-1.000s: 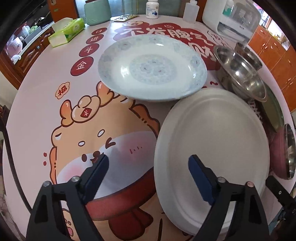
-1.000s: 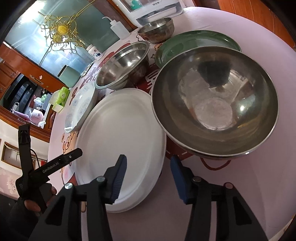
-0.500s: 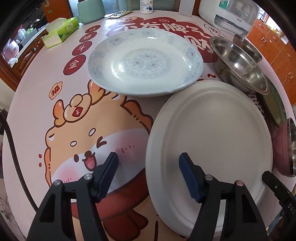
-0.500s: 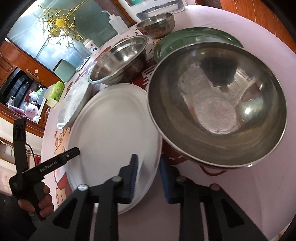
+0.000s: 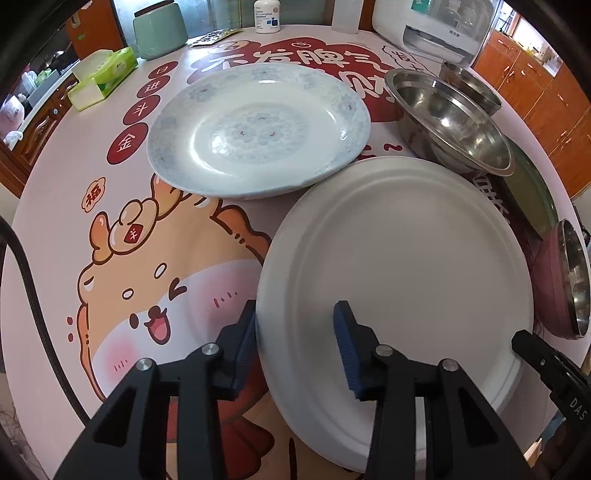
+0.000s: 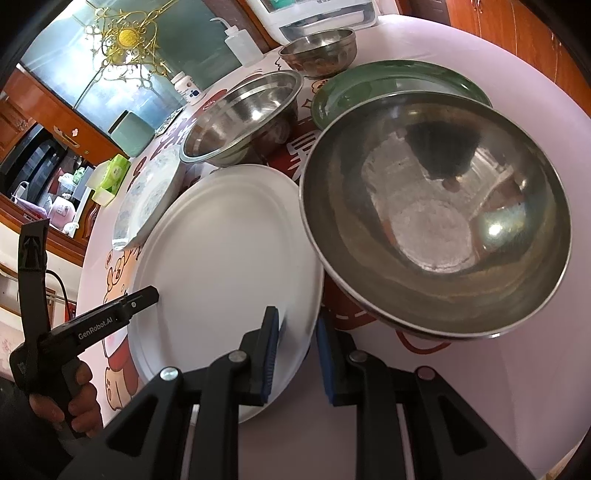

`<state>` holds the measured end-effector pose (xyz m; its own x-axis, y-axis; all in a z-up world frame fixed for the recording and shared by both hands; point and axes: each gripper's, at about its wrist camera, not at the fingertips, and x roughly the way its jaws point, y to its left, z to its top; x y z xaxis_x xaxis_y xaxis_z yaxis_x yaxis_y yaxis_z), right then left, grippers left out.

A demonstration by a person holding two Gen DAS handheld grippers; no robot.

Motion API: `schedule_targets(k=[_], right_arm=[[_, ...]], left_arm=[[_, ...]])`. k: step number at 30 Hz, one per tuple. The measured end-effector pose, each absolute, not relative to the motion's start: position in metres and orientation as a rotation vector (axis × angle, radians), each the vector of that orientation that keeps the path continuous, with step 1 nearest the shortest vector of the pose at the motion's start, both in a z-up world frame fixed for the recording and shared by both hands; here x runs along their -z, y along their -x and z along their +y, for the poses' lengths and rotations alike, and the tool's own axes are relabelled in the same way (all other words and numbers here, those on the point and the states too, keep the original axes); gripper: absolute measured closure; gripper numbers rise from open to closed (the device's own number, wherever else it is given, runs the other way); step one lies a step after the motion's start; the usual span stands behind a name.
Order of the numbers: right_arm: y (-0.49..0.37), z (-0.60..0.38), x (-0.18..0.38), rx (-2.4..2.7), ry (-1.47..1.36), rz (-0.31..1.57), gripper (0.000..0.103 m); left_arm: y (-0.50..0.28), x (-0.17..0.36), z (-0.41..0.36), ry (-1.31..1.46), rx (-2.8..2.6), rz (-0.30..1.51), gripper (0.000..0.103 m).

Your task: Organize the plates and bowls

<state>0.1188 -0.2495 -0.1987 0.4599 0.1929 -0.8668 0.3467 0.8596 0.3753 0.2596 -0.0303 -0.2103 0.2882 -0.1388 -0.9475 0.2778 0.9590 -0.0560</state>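
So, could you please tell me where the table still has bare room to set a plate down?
The widest bare patch is the cartoon print, bordered by the patterned plate, the white plate and the near table edge. A smaller strip lies beside the tissue box. It is crowded by the steel bowl and green plate.

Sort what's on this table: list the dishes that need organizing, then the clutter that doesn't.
Job:
white plate
patterned plate
green plate
large steel bowl
medium steel bowl
small steel bowl

Lying about:
tissue pack
green canister
pill bottle
squeeze bottle
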Motion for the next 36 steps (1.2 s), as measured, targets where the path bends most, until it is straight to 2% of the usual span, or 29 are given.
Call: schedule_targets(k=[15,36], right_arm=[[-0.108,-0.251,0.181,0.048,-0.528,1.053,0.083],[-0.063,-0.255,0.151,-0.051,-0.44,1.07,0.083]], left_arm=[[-0.244,0.192,-0.016,-0.11,0.27,1.224,0.067],[-0.151,0.153,-0.012,-0.097,0.2,1.148,0.067]])
